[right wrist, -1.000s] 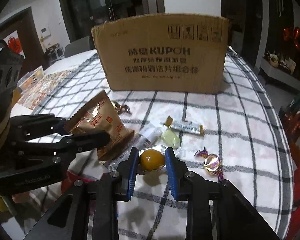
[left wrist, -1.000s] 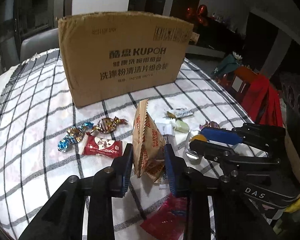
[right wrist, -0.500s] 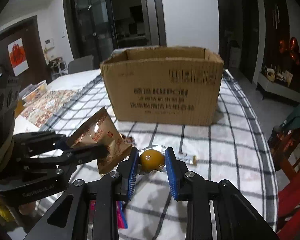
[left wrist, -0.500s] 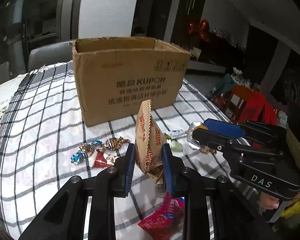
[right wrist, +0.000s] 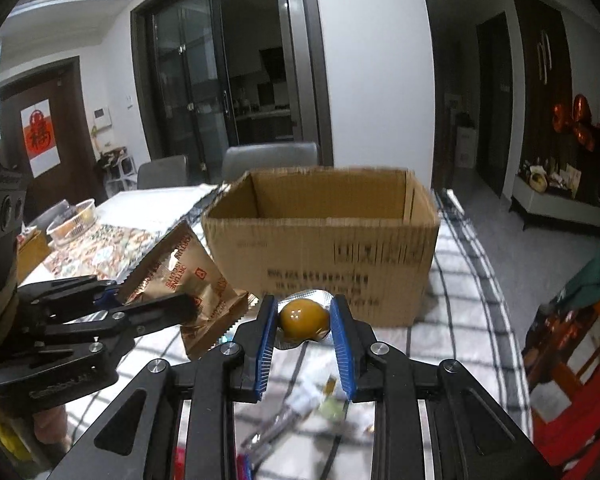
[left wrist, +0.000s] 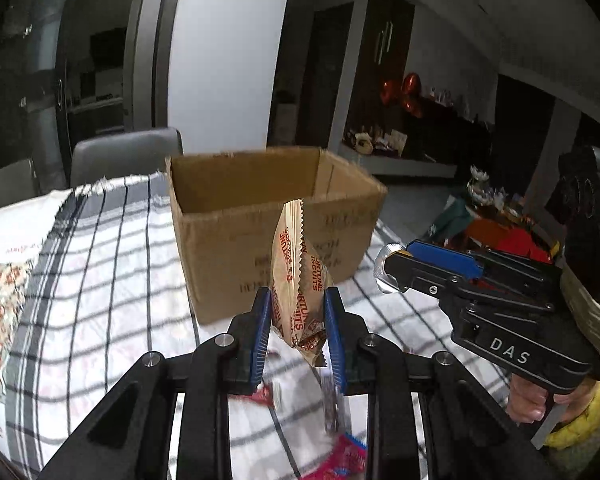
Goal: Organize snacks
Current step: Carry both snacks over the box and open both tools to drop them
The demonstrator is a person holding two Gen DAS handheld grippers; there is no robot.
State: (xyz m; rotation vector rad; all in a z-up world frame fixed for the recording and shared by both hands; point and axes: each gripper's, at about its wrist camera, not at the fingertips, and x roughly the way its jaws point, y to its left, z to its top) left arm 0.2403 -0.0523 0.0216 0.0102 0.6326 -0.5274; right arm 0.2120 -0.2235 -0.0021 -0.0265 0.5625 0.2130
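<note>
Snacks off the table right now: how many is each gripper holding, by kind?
Gold biscuit packet, in the left gripper: 1
Yellow jelly cup, in the right gripper: 1
Total held: 2
Loose snacks below are too blurred to count.

Both wrist cameras are looking forward from above the surface (left wrist: pixel 100 264), near and side by side, seemingly level, sharing the box (left wrist: pixel 276 216) (right wrist: pixel 320 240).
</note>
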